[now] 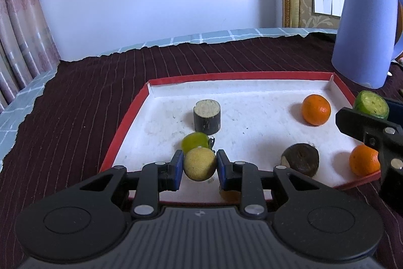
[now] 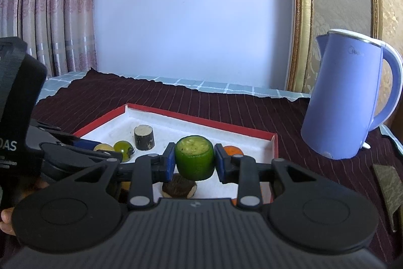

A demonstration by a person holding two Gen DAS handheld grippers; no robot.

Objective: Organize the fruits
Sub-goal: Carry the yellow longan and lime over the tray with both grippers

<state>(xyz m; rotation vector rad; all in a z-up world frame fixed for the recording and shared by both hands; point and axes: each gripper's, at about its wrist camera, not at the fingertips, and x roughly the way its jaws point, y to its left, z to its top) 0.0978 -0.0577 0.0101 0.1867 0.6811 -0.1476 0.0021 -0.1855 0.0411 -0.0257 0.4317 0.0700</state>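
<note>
1. The left claw (image 1: 199,165) is closed on a small tan round fruit (image 1: 199,164), its blue pads (image 1: 177,167) pressing either side; the fruit hangs just above the near edge of the red-rimmed tray (image 1: 126,118), low in the centre of the left wrist view. A round skin offers little flat surface, so it may roll out of the pads if the hand tilts or jolts.
2. A green round fruit (image 1: 195,139) lies just behind the held one, and a dark cut cylinder (image 1: 207,116) stands beyond it. Lowering the tan fruit here may nudge the green one and send it rolling across the white tray floor.
3. The right claw (image 2: 194,160) is closed on a green cut piece (image 2: 194,160) with a pale seeded top, held upright over the tray in the centre of the right wrist view. A dark half-round piece (image 2: 178,187) sits directly beneath, so a straight drop may land on it and topple.
4. Both claws work over the same tray at close quarters; the two tools may clash.
5. Two oranges (image 1: 316,109) rest at the right of the tray and could roll if knocked.
6. The blue kettle (image 2: 350,95), on the tabletop (image 2: 252,112) at right, carries a faint logo near its rim, too small to read. White letters "DAS" show on the black device at the left edge of the right wrist view.
</note>
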